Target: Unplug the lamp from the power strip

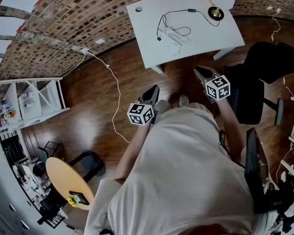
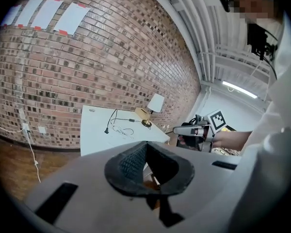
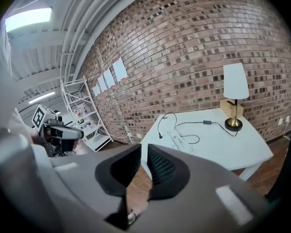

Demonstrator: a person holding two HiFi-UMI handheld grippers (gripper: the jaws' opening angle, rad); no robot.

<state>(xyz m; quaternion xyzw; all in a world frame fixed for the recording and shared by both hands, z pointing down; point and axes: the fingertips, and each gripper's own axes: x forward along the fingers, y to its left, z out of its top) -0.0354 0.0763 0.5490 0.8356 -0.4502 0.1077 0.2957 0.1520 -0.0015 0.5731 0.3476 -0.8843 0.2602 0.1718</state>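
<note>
The lamp [image 1: 216, 11], with a brass base and a white shade, stands at the far right corner of the white table [image 1: 147, 23]. Its black cord loops left to a plug [image 1: 159, 38] beside the white power strip [image 1: 176, 37]. I cannot tell from here whether the plug sits in the strip. Both grippers hang over the wooden floor, well short of the table. My left gripper [image 1: 153, 88] [image 2: 146, 141] is shut and empty. My right gripper [image 1: 198, 71] [image 3: 144, 145] shows a narrow gap between its pads with nothing in it. The lamp [image 3: 235, 81] and strip [image 3: 177, 140] lie ahead.
A black office chair [image 1: 257, 82] stands to the right of the person. A white shelf rack [image 1: 29, 102] lines the brick wall at left, and a round wooden table [image 1: 68, 180] sits behind. A thin white cable [image 1: 118, 97] trails across the floor from a wall outlet.
</note>
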